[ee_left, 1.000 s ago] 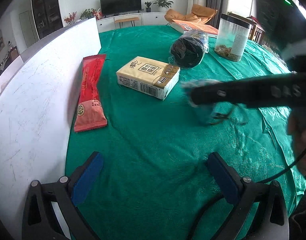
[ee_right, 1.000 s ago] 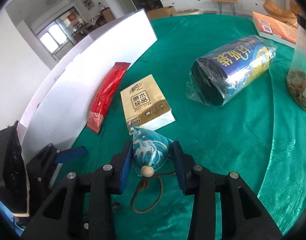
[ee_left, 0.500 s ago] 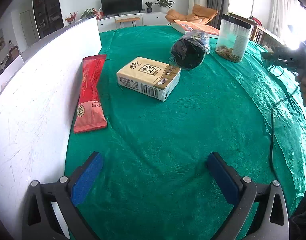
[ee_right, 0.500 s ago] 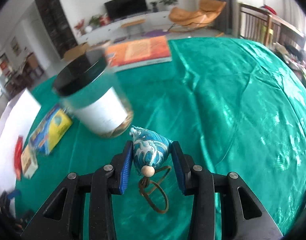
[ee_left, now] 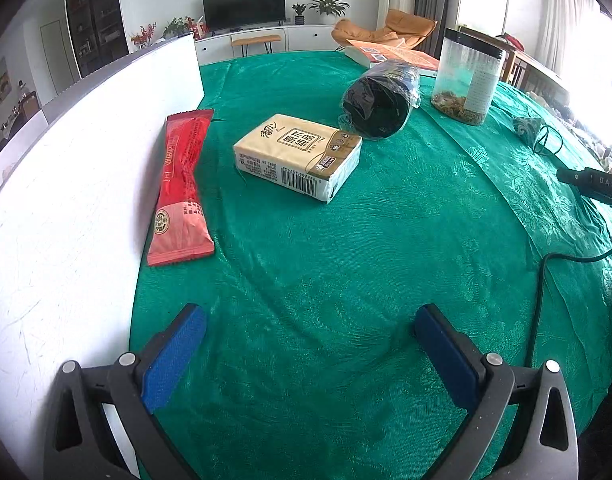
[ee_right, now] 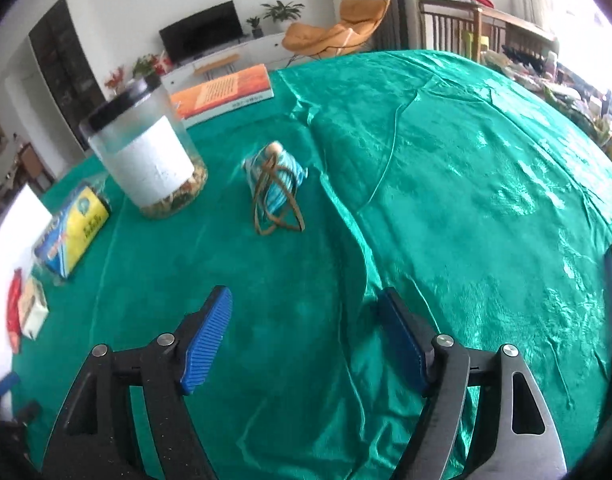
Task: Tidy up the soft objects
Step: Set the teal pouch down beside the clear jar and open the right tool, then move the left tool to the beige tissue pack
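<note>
- We find the left gripper (ee_left: 310,344) spread wide over bare green tablecloth (ee_left: 346,260), pinching nothing.
- We find the right gripper (ee_right: 306,336) with jaws opening and nothing between them.
- Ahead of it, the blue wave-patterned pouch (ee_right: 274,178) lies free on the cloth, its brown cord looped in front, just beside the clear jar (ee_right: 145,156).
- Further left: red sachet (ee_left: 181,188) against the white board (ee_left: 65,184), tissue pack (ee_left: 299,156), dark plastic-wrapped roll (ee_left: 380,100).
</note>
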Tool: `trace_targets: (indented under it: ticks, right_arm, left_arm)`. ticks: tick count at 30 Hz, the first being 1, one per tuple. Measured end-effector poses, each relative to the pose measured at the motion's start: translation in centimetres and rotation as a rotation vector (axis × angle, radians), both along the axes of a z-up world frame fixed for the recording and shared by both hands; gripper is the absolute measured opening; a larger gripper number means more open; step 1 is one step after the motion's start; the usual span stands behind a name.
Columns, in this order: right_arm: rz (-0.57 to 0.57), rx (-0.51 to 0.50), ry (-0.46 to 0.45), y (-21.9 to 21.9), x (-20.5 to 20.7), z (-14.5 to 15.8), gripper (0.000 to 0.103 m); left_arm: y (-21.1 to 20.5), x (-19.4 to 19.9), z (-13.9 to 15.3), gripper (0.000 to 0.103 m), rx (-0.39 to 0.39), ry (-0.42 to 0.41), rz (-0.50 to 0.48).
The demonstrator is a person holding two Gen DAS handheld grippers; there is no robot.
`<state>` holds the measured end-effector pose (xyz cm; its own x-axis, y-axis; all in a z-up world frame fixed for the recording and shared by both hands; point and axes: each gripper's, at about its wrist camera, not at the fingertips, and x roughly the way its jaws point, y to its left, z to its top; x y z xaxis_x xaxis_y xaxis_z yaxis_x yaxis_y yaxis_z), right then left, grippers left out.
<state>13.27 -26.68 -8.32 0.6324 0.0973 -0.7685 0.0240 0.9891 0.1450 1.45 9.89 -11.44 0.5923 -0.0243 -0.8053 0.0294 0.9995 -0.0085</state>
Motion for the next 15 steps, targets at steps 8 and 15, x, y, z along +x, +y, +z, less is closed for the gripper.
trace_targets:
  ticks: [8,15]
  right_arm:
    - [0.040,-0.146,0.021,1.5,0.0,-0.9,0.083]
    - [0.047,-0.140,0.029,1.5,0.1,-1.1,0.089]
  left_arm:
    - [0.0,0.0,0.0,0.103,0.000,0.000,0.000]
    - [-0.1,0.5,0.2,0.103,-0.018,0.025,0.037]
